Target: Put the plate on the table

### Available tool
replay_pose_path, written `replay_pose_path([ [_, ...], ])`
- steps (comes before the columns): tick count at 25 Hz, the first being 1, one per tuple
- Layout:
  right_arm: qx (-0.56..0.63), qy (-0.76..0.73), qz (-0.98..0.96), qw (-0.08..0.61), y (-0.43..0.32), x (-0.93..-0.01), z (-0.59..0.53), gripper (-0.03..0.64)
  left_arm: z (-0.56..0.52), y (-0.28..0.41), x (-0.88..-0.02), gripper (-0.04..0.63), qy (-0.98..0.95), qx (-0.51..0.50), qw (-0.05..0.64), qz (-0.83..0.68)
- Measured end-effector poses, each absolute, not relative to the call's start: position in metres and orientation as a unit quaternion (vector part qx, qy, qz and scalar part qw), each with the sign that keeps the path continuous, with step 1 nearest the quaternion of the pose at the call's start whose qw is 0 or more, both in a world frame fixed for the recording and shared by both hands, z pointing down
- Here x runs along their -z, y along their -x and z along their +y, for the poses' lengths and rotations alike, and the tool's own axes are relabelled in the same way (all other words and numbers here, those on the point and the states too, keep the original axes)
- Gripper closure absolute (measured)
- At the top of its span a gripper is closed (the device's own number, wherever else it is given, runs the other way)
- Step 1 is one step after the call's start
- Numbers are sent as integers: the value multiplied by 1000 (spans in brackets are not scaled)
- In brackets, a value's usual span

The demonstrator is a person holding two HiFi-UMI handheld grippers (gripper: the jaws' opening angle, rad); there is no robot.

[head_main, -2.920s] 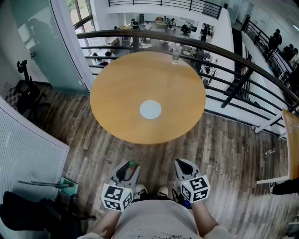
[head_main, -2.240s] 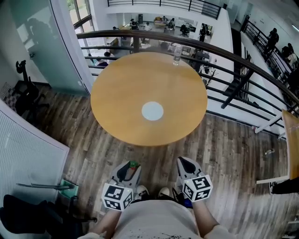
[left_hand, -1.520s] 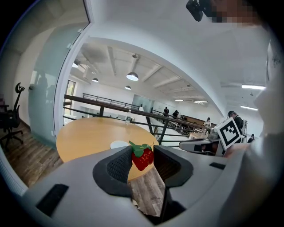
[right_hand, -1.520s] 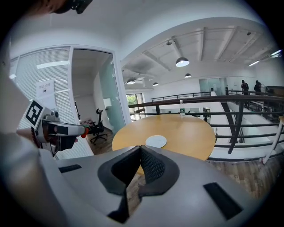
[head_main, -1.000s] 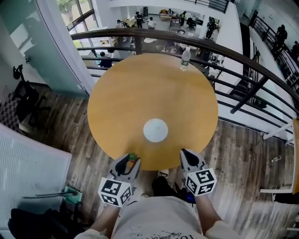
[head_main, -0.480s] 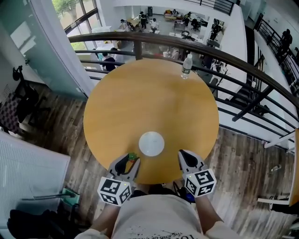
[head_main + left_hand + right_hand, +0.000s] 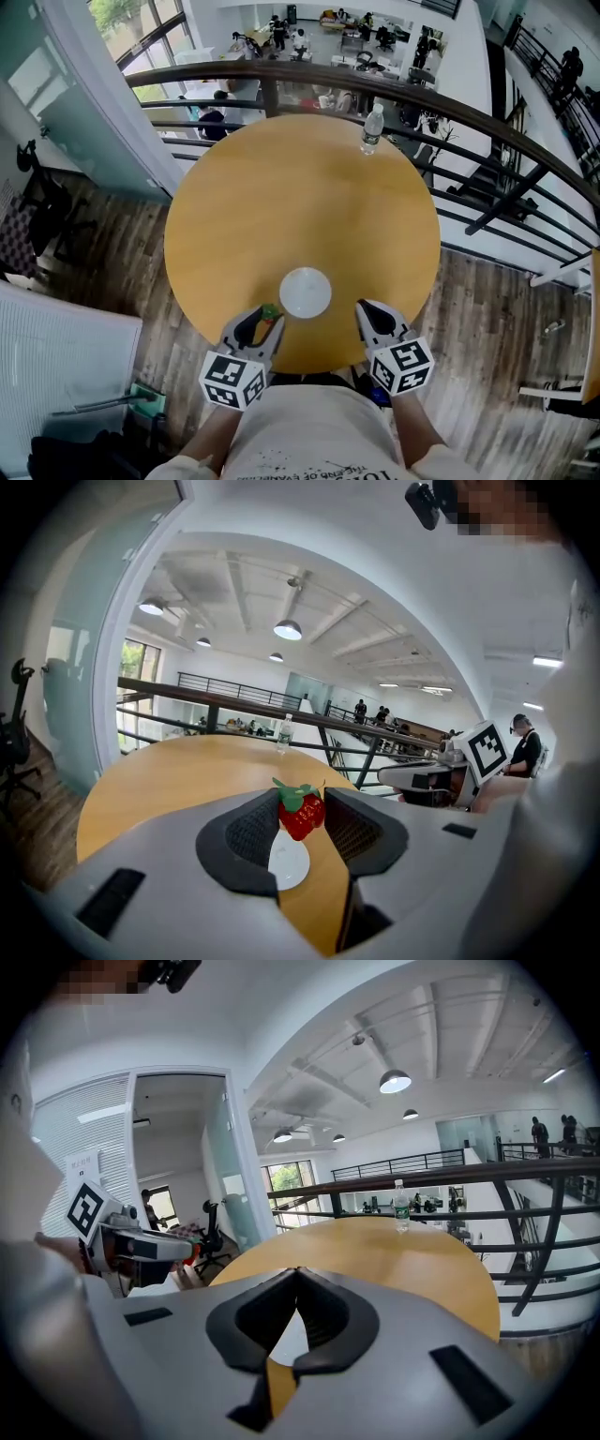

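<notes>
A small white plate point(image 7: 306, 292) lies on the round wooden table point(image 7: 300, 178), close to its near edge. My left gripper point(image 7: 266, 317) hovers just left of the plate and is shut on a red strawberry point(image 7: 300, 814) with a green top, which is pinched between the dark pads. In the left gripper view the plate point(image 7: 288, 862) shows below the berry. My right gripper point(image 7: 365, 310) sits just right of the plate, shut with nothing in it. Its tips meet in the right gripper view point(image 7: 296, 1274), and the plate point(image 7: 292, 1331) shows through the gap behind them.
A clear water bottle point(image 7: 372, 129) stands at the table's far edge. A dark metal railing point(image 7: 487, 131) curves behind the table above a lower hall. A glass wall point(image 7: 84, 103) stands to the left, with wooden floor point(image 7: 487, 319) around the table.
The table has come much closer. Both grippers, earlier over the floor short of it, now hang over its near edge on either side of the plate. The strawberry stays gripped.
</notes>
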State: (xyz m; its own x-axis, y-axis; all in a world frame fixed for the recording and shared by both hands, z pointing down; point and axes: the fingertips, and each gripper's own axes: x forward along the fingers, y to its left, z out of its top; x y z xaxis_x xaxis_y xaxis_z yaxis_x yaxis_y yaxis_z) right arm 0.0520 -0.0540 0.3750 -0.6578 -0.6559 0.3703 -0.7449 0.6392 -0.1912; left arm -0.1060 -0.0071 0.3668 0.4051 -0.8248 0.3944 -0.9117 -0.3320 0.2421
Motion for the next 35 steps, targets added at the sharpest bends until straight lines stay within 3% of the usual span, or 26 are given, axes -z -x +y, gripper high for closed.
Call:
replay_pose_path([
  [22, -196, -429, -868, 154, -43, -401, -67, 597, -43, 107, -399, 431, -842, -146, 226, -468],
  [28, -193, -422, -870, 167, -40, -416, -87, 597, -63, 100, -415, 431, -851, -182, 189, -455],
  [35, -202, -420, -868, 172, -41, -433, -101, 597, -74, 91, -442, 431, -853, -202, 191, -442],
])
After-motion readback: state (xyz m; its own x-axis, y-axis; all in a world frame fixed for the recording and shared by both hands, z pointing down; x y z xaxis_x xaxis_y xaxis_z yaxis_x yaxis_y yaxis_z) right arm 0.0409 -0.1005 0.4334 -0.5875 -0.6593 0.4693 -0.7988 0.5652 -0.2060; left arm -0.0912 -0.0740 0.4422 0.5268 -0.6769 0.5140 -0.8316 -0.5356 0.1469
